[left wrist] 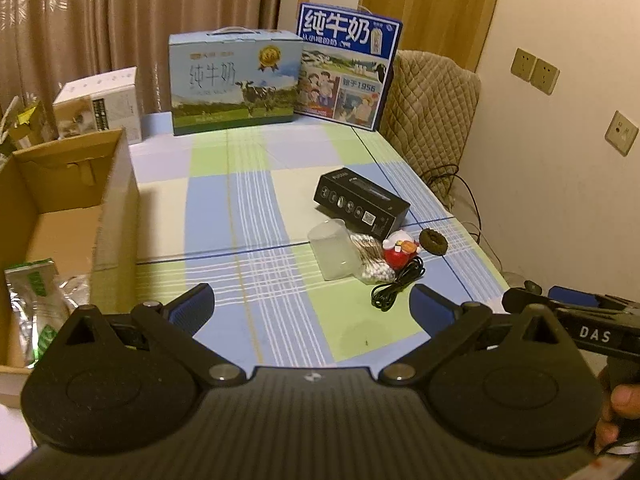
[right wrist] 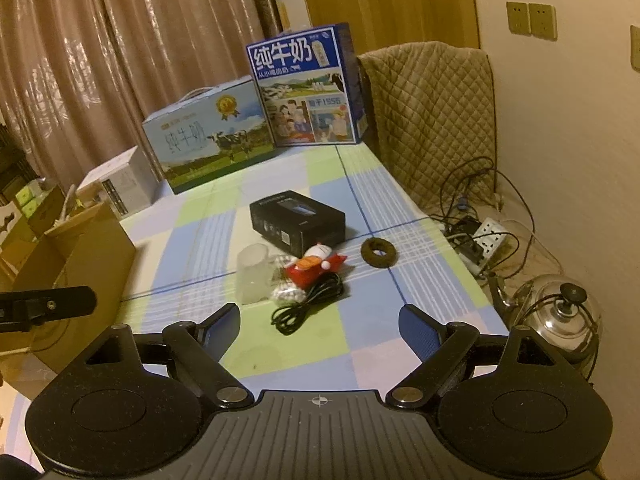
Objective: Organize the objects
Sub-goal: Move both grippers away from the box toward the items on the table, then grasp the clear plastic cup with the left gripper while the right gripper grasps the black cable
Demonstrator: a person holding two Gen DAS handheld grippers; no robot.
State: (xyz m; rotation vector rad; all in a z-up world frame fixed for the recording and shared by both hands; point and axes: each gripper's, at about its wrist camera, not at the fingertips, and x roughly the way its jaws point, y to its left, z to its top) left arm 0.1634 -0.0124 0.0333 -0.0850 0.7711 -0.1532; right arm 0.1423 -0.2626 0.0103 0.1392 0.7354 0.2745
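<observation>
while both grippers' jaws gape empty, cardboard box [left wrist: 80, 200] holds green-white packets [left wrist: 36, 304].

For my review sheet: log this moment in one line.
left tongs open, empty | right tongs open, empty | coiled black cable on checked tablecloth | open cardboard box left

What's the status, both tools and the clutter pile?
Left tool open, empty. Right tool open, empty. Black cable nearest, untouched, beside clear cup. Nothing blocking.

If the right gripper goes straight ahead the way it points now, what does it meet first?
Probably the coiled black cable, lying just ahead of the open right gripper; nothing is between its fingers. Depth is unclear, so it may touch the tablecloth first.
</observation>
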